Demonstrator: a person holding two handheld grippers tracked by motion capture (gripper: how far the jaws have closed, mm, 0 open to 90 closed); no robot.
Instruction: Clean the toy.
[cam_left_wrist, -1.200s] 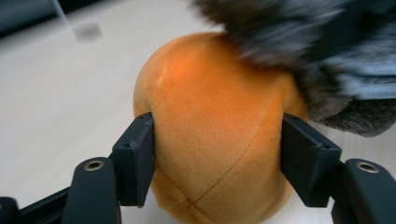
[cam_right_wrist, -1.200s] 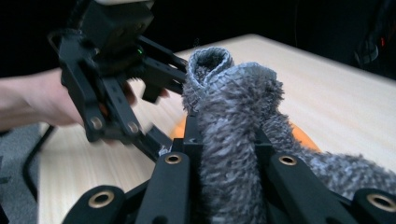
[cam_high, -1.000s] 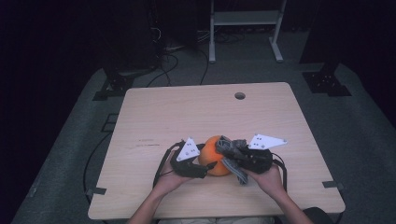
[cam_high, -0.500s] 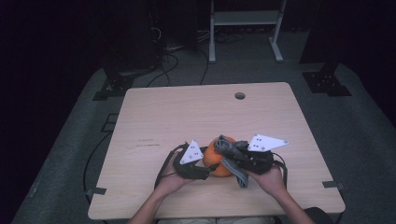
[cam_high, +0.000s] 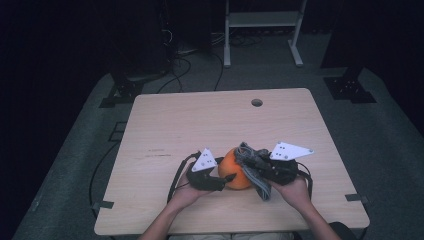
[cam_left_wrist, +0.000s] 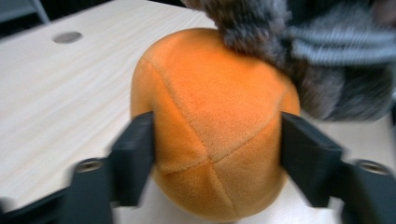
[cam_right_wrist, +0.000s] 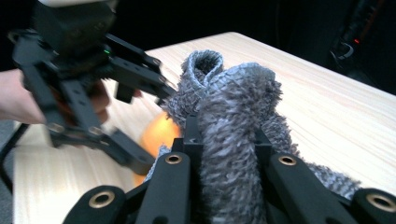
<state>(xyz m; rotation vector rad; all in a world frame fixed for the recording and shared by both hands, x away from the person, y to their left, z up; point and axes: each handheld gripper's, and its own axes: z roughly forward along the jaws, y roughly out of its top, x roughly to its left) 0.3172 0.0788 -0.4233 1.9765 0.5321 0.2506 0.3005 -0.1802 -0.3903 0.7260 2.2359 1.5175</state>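
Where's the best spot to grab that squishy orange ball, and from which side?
Grip the orange ball across its widest middle, coming in level from the side away from the grey fuzzy cloth. It is round and soft, so pads on opposite flanks should hold best. The left hand-held gripper already straddles it that way, while the right hand-held gripper is clamped on the cloth.

A pale wooden desk (cam_high: 200, 125) with rounded corners carries the things; a small round hole (cam_high: 257, 102) sits near its far edge. An orange plush ball (cam_high: 235, 170) rests on it near the front edge, with a grey knitted cloth (cam_high: 252, 167) touching the ball's right side.
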